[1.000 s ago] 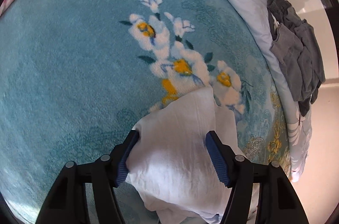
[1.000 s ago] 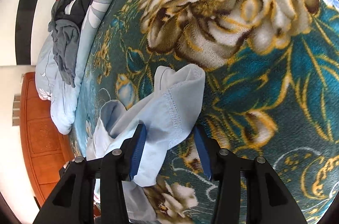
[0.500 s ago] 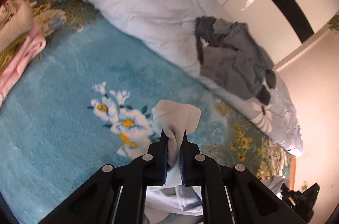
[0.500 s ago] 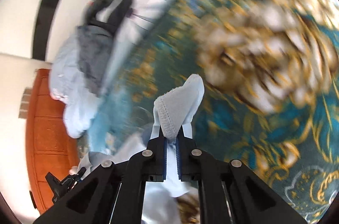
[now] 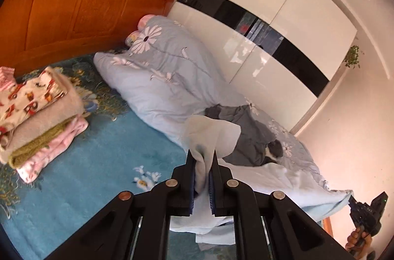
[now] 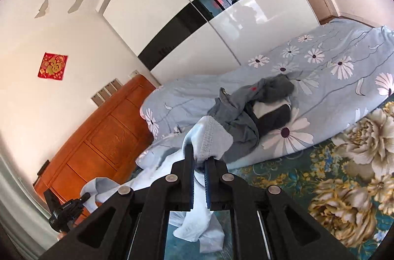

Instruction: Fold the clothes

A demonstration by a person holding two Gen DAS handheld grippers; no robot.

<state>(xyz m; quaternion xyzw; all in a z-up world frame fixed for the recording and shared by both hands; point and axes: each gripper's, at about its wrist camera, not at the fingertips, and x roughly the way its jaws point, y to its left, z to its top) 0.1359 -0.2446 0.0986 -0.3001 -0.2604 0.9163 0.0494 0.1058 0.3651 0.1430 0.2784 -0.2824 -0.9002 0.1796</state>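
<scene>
I have both grippers clamped on one pale blue garment [image 5: 209, 137]: the left gripper [image 5: 202, 176] pinches one bunched corner, the right gripper [image 6: 200, 174] pinches a stitched hem, and the cloth hangs between them above the floral blanket [image 5: 103, 161]. One rolled daisy-print duvet [image 5: 162, 73] lies along the blanket's far edge, one grey clothes heap [image 5: 248, 137] on top of it. One folded stack [image 5: 37, 112] sits near the headboard [image 5: 73, 1].
</scene>
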